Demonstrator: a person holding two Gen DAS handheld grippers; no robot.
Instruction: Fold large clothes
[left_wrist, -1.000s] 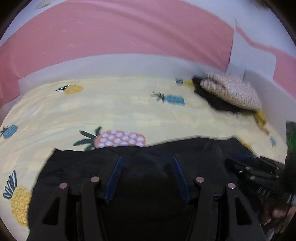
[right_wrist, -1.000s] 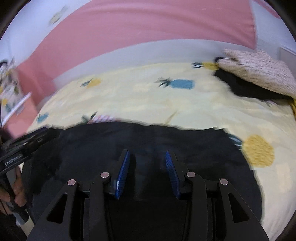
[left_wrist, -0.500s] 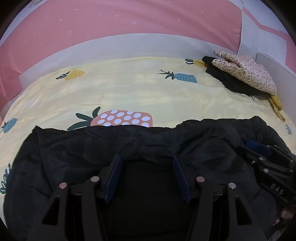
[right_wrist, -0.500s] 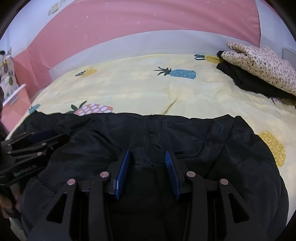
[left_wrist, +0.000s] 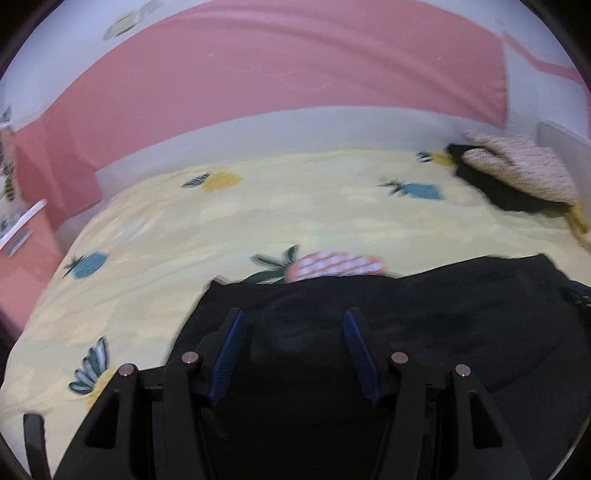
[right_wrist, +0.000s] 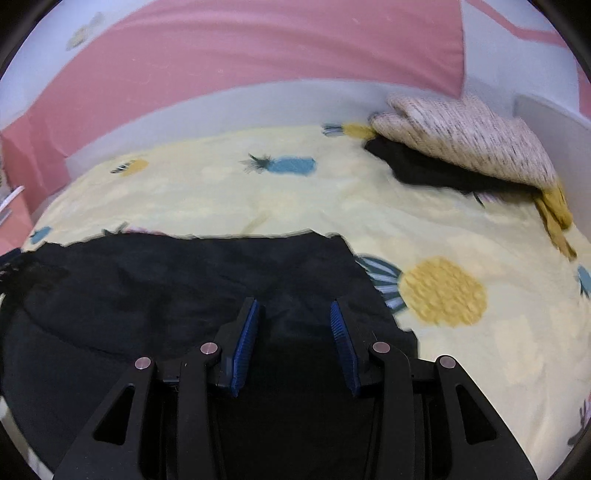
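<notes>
While both claws stand spread over the dark cloth, we hold nothing.

We see the black garment (left_wrist: 424, 314) on the bed (left_wrist: 295, 221), directly beneath and ahead of our left claw (left_wrist: 293, 354) and right claw (right_wrist: 293, 343), its long axis running across between them; neither is nearer. No readable writing shows.

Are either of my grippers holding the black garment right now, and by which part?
Neither: the left gripper and right gripper stand open over the black garment, nothing pinched.
</notes>
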